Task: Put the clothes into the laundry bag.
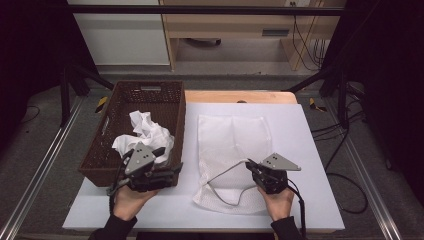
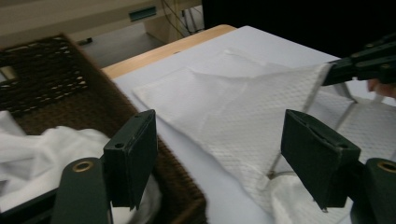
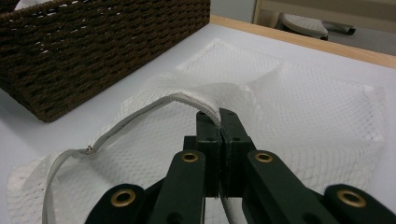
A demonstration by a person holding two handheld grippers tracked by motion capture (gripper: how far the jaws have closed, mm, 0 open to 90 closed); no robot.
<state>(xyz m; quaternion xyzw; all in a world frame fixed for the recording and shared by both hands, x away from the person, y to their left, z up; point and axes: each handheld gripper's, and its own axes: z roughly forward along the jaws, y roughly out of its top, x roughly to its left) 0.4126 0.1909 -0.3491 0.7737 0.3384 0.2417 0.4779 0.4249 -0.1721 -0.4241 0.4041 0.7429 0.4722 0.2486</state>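
A white mesh bag (image 1: 232, 140) lies flat on the white table top, right of a brown wicker basket (image 1: 145, 85). My right gripper (image 1: 248, 164) is shut on the bag's zipper edge (image 3: 140, 112) near its front and lifts that edge a little; its jaws (image 3: 220, 114) pinch the white tape. My left gripper (image 1: 169, 160) hovers over the basket's near right corner, jaws wide open with nothing between them (image 2: 219, 140). Crumpled white cloth (image 1: 145, 132) fills the basket's near half. The left gripper view shows the bag (image 2: 243, 107) and the right gripper (image 2: 359, 65) holding its edge.
The white table top (image 1: 310, 150) has bare room right of the bag and along the front. A wooden edge (image 1: 235, 96) runs behind it. Metal rails flank the table, and cables lie on the floor at the right (image 1: 345, 175).
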